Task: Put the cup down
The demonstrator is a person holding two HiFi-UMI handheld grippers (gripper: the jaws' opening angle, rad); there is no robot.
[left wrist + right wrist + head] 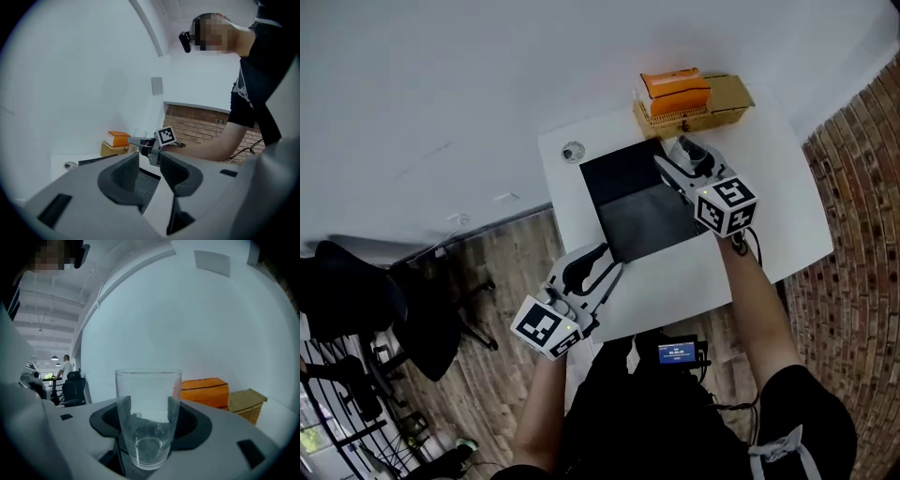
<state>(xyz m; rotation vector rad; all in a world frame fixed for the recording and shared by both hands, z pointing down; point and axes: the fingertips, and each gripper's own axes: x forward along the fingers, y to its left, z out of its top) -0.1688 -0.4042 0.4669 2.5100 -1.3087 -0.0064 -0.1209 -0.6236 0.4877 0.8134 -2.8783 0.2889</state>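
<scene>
Room near, clutter far
The dark mat [637, 220] lay bare nearside; a basket [670, 120] and the right gripper [680, 159] holding the cup [147, 418] blocked its far edge.

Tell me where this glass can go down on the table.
For the glass: the dark mat is bare. So is the white table right of it. It is crowded only at the far edge: basket and orange box.

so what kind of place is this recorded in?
Probably an office or lab corner: a white table, a brick wall, wood floor and a black office chair.
</scene>
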